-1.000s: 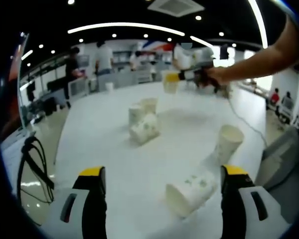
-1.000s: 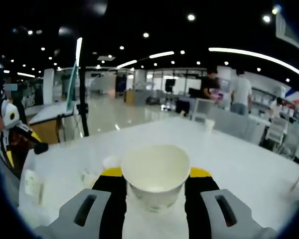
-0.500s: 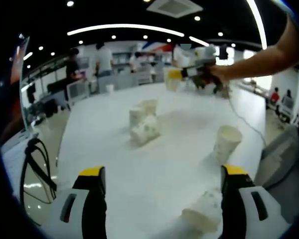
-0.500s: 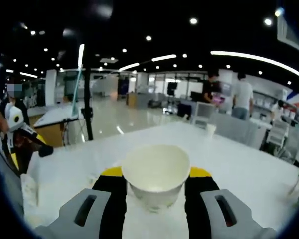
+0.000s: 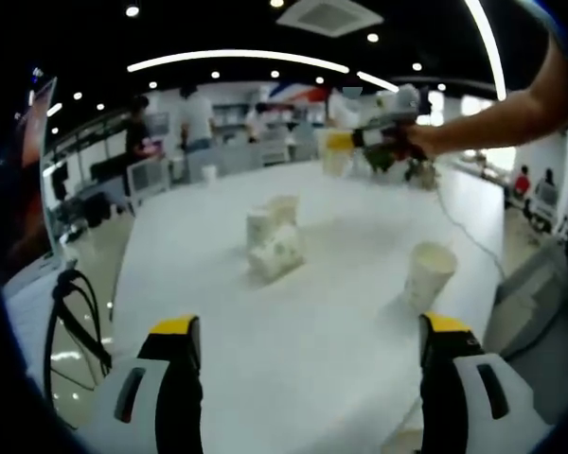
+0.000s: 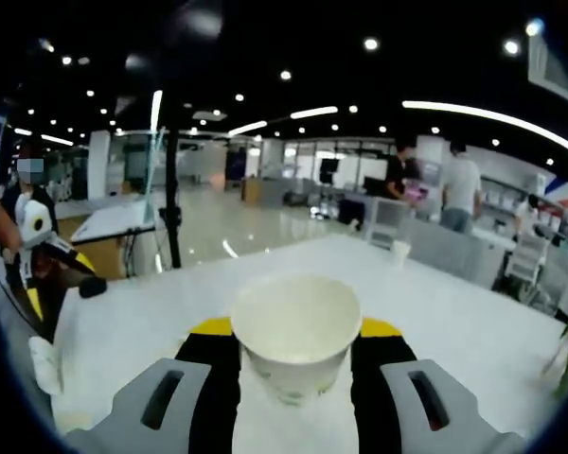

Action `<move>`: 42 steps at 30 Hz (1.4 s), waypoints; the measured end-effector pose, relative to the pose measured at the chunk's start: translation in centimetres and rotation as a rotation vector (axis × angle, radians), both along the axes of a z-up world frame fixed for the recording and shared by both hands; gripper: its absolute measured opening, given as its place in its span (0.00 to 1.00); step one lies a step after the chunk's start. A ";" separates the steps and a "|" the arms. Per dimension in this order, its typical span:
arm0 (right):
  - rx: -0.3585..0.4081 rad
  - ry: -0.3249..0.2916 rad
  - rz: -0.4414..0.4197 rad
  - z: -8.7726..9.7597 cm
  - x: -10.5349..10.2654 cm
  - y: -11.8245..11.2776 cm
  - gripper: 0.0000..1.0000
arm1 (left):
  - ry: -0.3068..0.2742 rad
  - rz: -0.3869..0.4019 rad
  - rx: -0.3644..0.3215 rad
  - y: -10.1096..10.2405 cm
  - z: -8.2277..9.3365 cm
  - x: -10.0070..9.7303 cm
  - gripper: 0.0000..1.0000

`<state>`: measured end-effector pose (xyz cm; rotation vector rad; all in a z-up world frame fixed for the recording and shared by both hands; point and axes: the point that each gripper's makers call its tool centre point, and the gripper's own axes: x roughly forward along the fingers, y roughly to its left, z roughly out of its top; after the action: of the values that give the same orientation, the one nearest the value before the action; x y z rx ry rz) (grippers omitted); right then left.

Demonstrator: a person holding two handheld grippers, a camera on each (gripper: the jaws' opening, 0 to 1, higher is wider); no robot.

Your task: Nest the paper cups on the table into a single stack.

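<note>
Right gripper view: right gripper (image 6: 295, 342) clamps an upright paper cup (image 6: 295, 329) between its jaws above the white table (image 6: 454, 312), while left gripper (image 5: 303, 355) jaws stand wide with nothing between them, an upright cup (image 5: 426, 274) at 1 o'clock, a cup cluster (image 5: 273, 241) at 12.

A white counter (image 5: 265, 340) is carrying paper cups — a cluster of three (image 5: 274, 238) sitting mid-surface, one of them tipped over, and one upright cup (image 5: 427, 275) standing apart.
</note>
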<state>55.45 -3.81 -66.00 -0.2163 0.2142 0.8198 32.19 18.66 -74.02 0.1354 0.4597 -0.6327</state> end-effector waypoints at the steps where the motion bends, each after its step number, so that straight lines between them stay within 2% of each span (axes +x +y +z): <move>1: 0.000 -0.002 0.001 0.1 -0.1 0.0 0.43 | -0.001 0.000 0.001 0.0 0.0 0.0 0.94; 10: 0.002 -0.007 0.009 0.5 -0.6 0.2 0.43 | -0.003 0.000 0.002 0.1 0.1 -0.3 0.94; 16: 0.009 -0.014 0.022 1.3 -1.7 0.4 0.43 | -0.011 -0.003 0.000 0.0 0.6 -0.3 0.94; 42: 0.027 -0.003 0.067 2.0 -8.1 0.4 0.42 | -0.022 -0.029 0.006 -0.7 1.3 -1.3 0.95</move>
<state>47.30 -3.37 -63.97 -0.2003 0.1938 0.8878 30.90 17.95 -72.72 0.1547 0.4386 -0.6573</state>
